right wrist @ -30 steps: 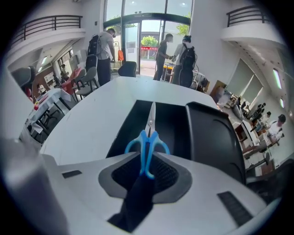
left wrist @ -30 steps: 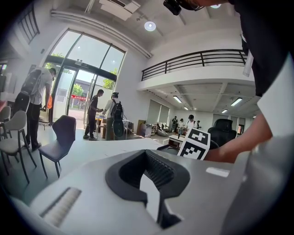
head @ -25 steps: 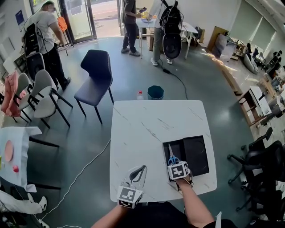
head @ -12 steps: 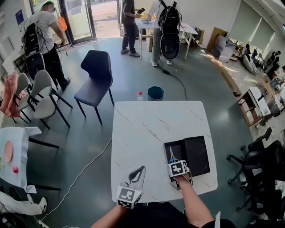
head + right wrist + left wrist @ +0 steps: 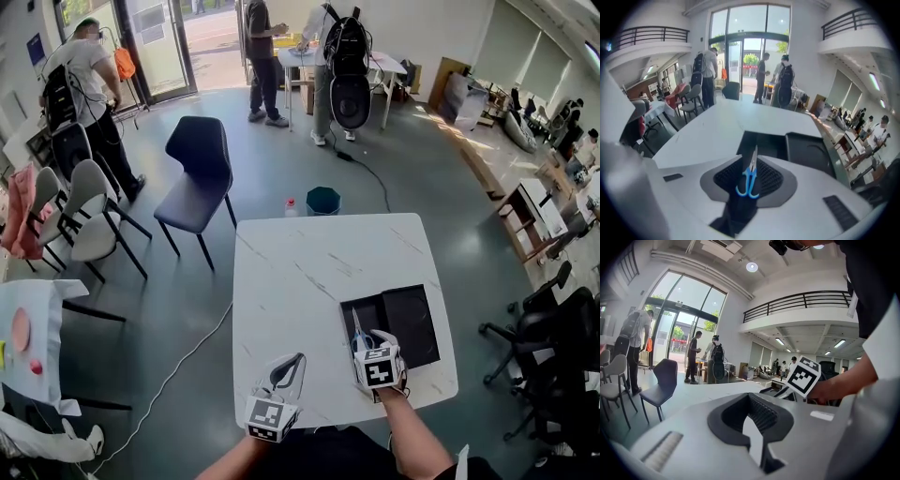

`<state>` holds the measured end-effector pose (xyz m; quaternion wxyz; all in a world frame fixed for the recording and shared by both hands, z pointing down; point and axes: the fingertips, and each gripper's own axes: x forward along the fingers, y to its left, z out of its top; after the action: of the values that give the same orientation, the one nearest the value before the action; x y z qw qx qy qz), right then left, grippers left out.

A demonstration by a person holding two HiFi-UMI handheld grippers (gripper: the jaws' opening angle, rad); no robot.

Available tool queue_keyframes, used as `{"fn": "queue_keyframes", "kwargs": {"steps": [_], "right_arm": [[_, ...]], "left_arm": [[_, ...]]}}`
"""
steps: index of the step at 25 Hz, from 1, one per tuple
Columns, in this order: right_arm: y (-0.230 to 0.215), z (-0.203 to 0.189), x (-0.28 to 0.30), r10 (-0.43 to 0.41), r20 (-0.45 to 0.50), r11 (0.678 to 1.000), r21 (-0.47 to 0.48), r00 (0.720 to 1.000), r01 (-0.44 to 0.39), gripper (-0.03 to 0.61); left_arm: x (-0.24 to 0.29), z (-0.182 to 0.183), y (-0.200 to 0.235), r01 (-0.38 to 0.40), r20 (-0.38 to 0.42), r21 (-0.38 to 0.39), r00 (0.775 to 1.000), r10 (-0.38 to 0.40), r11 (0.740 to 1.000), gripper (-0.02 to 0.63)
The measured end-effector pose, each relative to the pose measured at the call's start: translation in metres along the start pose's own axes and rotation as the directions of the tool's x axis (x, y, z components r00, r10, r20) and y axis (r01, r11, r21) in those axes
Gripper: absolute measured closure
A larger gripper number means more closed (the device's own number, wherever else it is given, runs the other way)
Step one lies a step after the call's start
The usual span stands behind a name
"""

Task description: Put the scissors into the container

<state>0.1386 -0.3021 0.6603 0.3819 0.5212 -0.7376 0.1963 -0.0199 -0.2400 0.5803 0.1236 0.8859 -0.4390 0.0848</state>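
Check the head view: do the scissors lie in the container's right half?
No, the scissors lie in the left half of the black container.

White marble-patterned square table (image 5: 319,262) at centre, grey floor around it. Dark navy padded chair (image 5: 195,169) beyond the far left corner, apart from the table. Teal round bin (image 5: 324,200) on the floor just past the far edge; small clear item with a red cap (image 5: 291,205) beside it, probably a bottle. Thin white cable (image 5: 173,375) across the floor on the left, black cable (image 5: 367,171) behind the bin. Pale shell chairs (image 5: 89,211) at left, pink garment (image 5: 21,211) draped over one. White-clothed side table (image 5: 42,300) with a pink round plate (image 5: 20,330). Black office chairs (image 5: 539,337) at right. Three standing people in the background (image 5: 258,56), near glass doors (image 5: 155,37).
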Motion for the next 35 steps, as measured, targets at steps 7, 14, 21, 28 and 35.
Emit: {"fn": "queue_keyframes", "kwargs": {"steps": [7,14,21,28,35], "right_arm": [[0.009,0.045,-0.068,-0.025,0.28,1.0,0.009,0.96,0.024,0.568],[0.009,0.089,-0.141,-0.051,0.608,0.998,0.01,0.793,0.056,0.571],[0.01,0.102,-0.166,-0.036,0.667,0.999,0.003,0.744,0.046,0.572],[0.004,0.1,-0.176,-0.059,0.693,0.997,0.006,0.719,0.076,0.572],[-0.005,0.097,-0.182,-0.074,0.701,0.996,0.017,0.709,0.087,0.572]], "left_arm": [[-0.006,0.012,-0.001,-0.004,0.005,0.011,1.0,0.004,1.0,0.604],[-0.007,0.033,0.0,-0.018,0.032,0.013,0.999,0.018,1.0,0.604],[-0.007,0.064,-0.002,-0.014,0.092,0.088,0.996,0.006,0.996,0.604],[-0.003,0.079,-0.005,-0.02,0.122,0.107,0.993,0.007,0.994,0.604],[0.002,0.081,-0.012,-0.011,0.127,0.115,0.992,-0.003,0.993,0.604]]}}
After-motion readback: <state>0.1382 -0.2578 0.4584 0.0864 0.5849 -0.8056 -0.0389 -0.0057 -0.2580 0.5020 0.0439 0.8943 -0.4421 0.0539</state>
